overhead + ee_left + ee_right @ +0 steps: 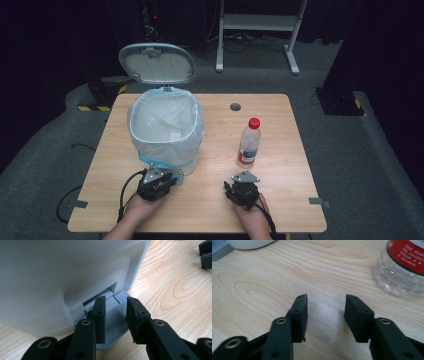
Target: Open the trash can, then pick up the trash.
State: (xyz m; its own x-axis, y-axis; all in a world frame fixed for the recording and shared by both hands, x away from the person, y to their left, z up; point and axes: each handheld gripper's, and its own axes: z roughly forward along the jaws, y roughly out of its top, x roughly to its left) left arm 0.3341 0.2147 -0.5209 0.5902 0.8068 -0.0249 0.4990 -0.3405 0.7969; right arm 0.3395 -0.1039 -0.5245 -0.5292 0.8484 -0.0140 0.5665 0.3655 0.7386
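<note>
- Bin (167, 132) body cut off in left gripper view; only its lower white wall and grey pedal (117, 315) visible.
- Bin stands upright at table (280, 200) left-centre, lid (156, 63) raised at 12 o'clock, white liner inside; pedal points to 6 o'clock, toward the person.
- Left gripper (113, 317) at the bin's base, jaws parted above the pedal; contact hard to make out.
- Right gripper (325, 315) jaws released, empty, over bare table.
- Bottle (249, 142) upright, red cap up, at 12 o'clock of right gripper; cropped in right gripper view, label text unreadable.
- Forearms cut off at 6 o'clock edge.
</note>
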